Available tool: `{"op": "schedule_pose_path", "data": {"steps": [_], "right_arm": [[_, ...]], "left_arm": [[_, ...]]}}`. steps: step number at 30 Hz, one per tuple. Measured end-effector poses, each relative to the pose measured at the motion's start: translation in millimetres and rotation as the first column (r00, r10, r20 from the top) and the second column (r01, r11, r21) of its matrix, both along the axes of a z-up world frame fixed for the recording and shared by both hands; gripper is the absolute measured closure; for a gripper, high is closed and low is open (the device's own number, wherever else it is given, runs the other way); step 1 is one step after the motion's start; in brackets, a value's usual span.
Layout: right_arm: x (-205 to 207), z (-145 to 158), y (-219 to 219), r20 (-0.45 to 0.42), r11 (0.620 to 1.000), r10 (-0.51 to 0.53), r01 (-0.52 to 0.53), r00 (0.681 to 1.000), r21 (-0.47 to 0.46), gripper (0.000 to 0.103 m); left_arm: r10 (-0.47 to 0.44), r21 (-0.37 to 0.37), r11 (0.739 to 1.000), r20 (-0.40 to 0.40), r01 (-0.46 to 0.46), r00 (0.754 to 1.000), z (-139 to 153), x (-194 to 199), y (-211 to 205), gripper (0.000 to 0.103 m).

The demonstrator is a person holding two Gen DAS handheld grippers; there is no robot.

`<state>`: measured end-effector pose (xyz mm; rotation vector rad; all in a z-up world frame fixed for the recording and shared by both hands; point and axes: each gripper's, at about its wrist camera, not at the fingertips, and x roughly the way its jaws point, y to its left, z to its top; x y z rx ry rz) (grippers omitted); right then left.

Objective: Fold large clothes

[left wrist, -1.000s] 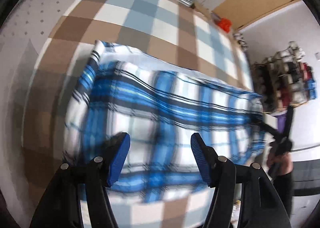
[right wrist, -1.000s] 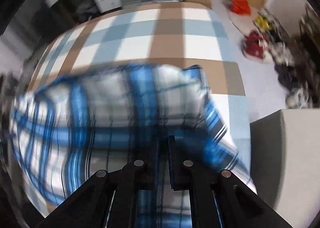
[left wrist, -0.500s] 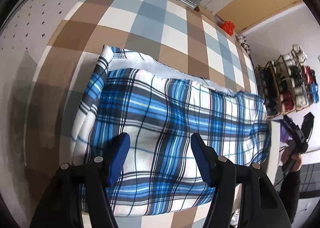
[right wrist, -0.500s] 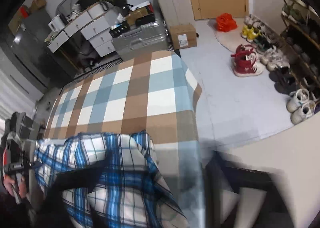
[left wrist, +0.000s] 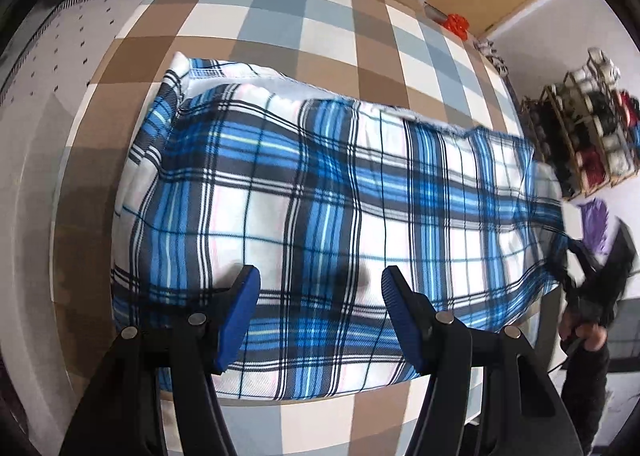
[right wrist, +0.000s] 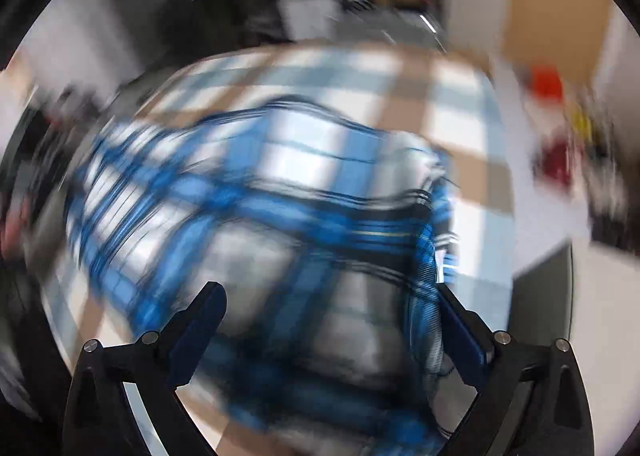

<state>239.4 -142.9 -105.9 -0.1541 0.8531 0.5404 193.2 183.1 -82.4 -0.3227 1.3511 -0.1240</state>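
Right wrist view heavily motion-blurred, details lost; right gripper [right wrist: 332,320] fingers spread wide, having just opened, nothing pinched between them. Blue, white and black plaid fabric garment [left wrist: 320,215] lies folded on brown, white and grey-blue checked bed cover [left wrist: 280,15], long axis left-right, white underlayer peeking along far edge. Left gripper [left wrist: 320,316] half-open above near edge, gripping nothing

Even, bright, soft light. Left wrist view sharp mid-frame, fisheye bend and dark vignette at the edges, far right smeared. Right wrist view heavily motion-blurred throughout, only its tongs [right wrist: 330,320] crisp.
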Motion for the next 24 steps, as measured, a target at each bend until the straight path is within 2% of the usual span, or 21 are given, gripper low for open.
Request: {"op": "schedule_pose_path", "data": {"steps": [2, 5, 9, 11, 13, 14, 17, 19, 20, 22, 23, 24], "right_arm": [[-37.3, -1.5, 28.0, 0.082, 0.991, 0.116, -0.11, 0.99, -0.072, 0.002], [-70.9, -20.0, 61.1, 0.044, 0.957, 0.263, -0.255, 0.964, -0.136, 0.003], [-94.0, -22.6, 71.9, 0.042, 0.935, 0.314, -0.301, 0.948, -0.189, 0.003], [-97.3, -11.9, 61.0, 0.062, 0.946, 0.301, -0.29, 0.952, -0.147, 0.003], [-92.8, 9.0, 41.0, 0.086, 0.962, 0.272, -0.268, 0.958, -0.051, 0.002], [-86.6, 21.5, 27.0, 0.112, 0.972, 0.235, -0.236, 0.966, 0.003, 0.002], [-58.6, 43.5, -5.6, 0.147, 0.993, 0.083, -0.094, 0.986, 0.072, 0.001], [-31.7, 46.4, -20.7, 0.15, 0.999, -0.016, 0.008, 0.989, 0.051, 0.001], [-16.5, 43.7, -24.1, 0.135, 0.998, -0.055, 0.054, 0.989, 0.008, 0.001], [2.8, 36.6, -26.4, 0.079, 0.998, -0.043, 0.047, 0.996, -0.04, 0.004], [9.8, 33.0, -23.4, 0.035, 0.999, -0.018, 0.019, 0.999, -0.032, 0.012], [12.3, 30.4, -16.7, -0.008, 1.0, 0.023, -0.023, 1.0, -0.017, 0.015]], "left_arm": [[-0.018, 0.017, 1.0, -0.004, 0.018, 1.0, -3.2, -2.5, -4.5, 0.045], [-0.03, 0.024, 0.999, -0.018, 0.03, 0.999, -9.2, -5.5, -8.7, 0.045], [-0.021, 0.013, 1.0, -0.018, 0.022, 1.0, -10.2, -5.9, -9.0, 0.045], [-0.023, 0.009, 1.0, -0.019, 0.024, 1.0, -11.1, -5.9, -8.5, 0.045], [-0.025, 0.005, 1.0, -0.02, 0.025, 0.999, -11.5, -7.9, -6.4, 0.045], [-0.027, 0.001, 1.0, -0.022, 0.027, 0.999, -12.6, -7.7, -6.1, 0.045], [-0.023, -0.011, 1.0, -0.027, 0.022, 0.999, -14.9, -8.9, -3.7, 0.045], [-0.019, -0.018, 1.0, -0.031, 0.019, 0.999, -16.5, -10.2, -3.1, 0.045], [-0.019, -0.019, 1.0, -0.032, 0.019, 0.999, -17.2, -10.6, -3.1, 0.045], [-0.022, -0.021, 1.0, -0.033, 0.021, 0.999, -17.6, -11.4, -3.2, 0.045], [-0.024, -0.024, 0.999, -0.032, 0.023, 0.999, -17.5, -12.2, -2.2, 0.045], [-0.021, -0.027, 0.999, -0.031, 0.02, 0.999, -16.6, -13.5, -0.3, 0.045]]}}
